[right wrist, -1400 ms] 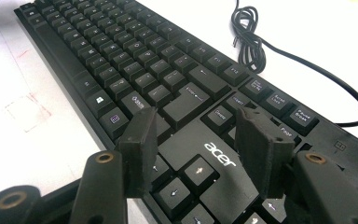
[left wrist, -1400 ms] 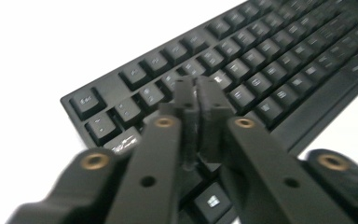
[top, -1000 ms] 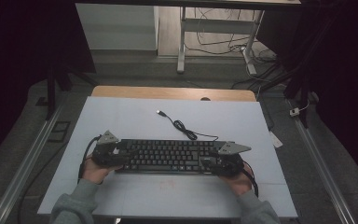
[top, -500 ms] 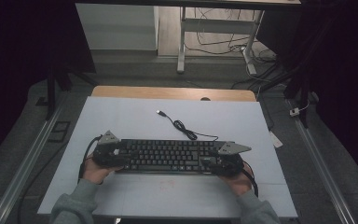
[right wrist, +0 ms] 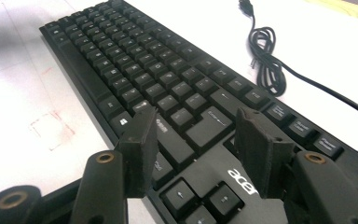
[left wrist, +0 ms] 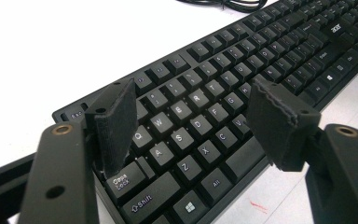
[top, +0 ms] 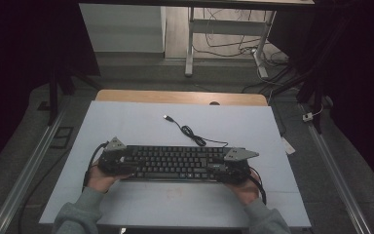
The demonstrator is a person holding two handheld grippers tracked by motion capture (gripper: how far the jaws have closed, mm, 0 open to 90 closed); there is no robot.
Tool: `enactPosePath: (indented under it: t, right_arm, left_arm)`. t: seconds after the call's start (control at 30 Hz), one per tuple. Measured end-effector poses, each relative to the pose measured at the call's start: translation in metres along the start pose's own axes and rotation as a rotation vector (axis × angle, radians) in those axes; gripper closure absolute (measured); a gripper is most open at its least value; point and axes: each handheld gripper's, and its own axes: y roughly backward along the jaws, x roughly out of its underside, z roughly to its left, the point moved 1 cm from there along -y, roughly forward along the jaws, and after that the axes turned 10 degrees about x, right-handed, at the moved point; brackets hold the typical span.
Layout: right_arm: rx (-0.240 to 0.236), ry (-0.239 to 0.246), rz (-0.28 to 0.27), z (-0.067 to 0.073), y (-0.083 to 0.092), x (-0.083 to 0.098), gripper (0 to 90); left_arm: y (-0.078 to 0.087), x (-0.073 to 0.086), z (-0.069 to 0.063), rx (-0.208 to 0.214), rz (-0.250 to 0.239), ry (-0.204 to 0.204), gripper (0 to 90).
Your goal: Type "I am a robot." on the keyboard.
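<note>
Black keyboard (top: 177,163) flat on the pale blue table (top: 141,124), lengthwise across the near half, close to the person's edge. Left gripper (top: 116,163) at the keyboard's left end, right gripper (top: 233,168) at its right end, each gripped by a hand coming in from the bottom of the high view. In the left gripper view, left gripper (left wrist: 191,126) poised over the letter keys of the keyboard (left wrist: 242,70), jaws spread wide and just widened further; one pad (left wrist: 114,123) down beside Caps Lock at the keyboard's left edge, the other (left wrist: 279,123) above the front edge near the C key, no clamping on the case visible. In the right gripper view, right gripper (right wrist: 193,149) above the keyboard (right wrist: 144,60) at the arrow keys and the maker's logo, jaws apart, one pad (right wrist: 140,149) near the front edge, the other (right wrist: 258,154) farther back over the case; contact with the keys not clear. Keyboard's cable (top: 192,134) lying loosely coiled on the table behind the keyboard, its plug (top: 167,117) farther toward the wooden strip (top: 175,96) at the table's far edge.
</note>
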Motion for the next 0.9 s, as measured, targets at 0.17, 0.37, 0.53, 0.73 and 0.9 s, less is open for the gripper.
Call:
enactPosePath:
  t: [0.17, 0.37, 0.53, 0.73, 0.9]
  right_arm:
    - [-0.025, 0.004, -0.003, 0.006, -0.004, -0.005, 58.6]
    - [-0.064, 0.016, -0.002, 0.014, -0.010, -0.010, 78.8]
    - [-0.082, 0.027, -0.001, 0.018, -0.013, -0.013, 89.3]
    - [-0.092, 0.036, 0.008, 0.026, -0.022, -0.019, 89.6]
    - [-0.110, 0.043, 0.013, 0.036, -0.033, -0.025, 89.5]
  left_arm:
    - [0.000, 0.000, 0.000, -0.003, -0.001, -0.002, 32.5]
    - [-0.001, 0.000, 0.000, -0.001, 0.005, -0.004, 32.3]
    - [-0.001, 0.000, 0.000, -0.004, 0.008, -0.005, 32.1]
    - [-0.002, 0.001, -0.001, -0.005, 0.010, -0.005, 31.9]
    - [-0.004, 0.001, -0.001, -0.005, 0.018, -0.008, 31.5]
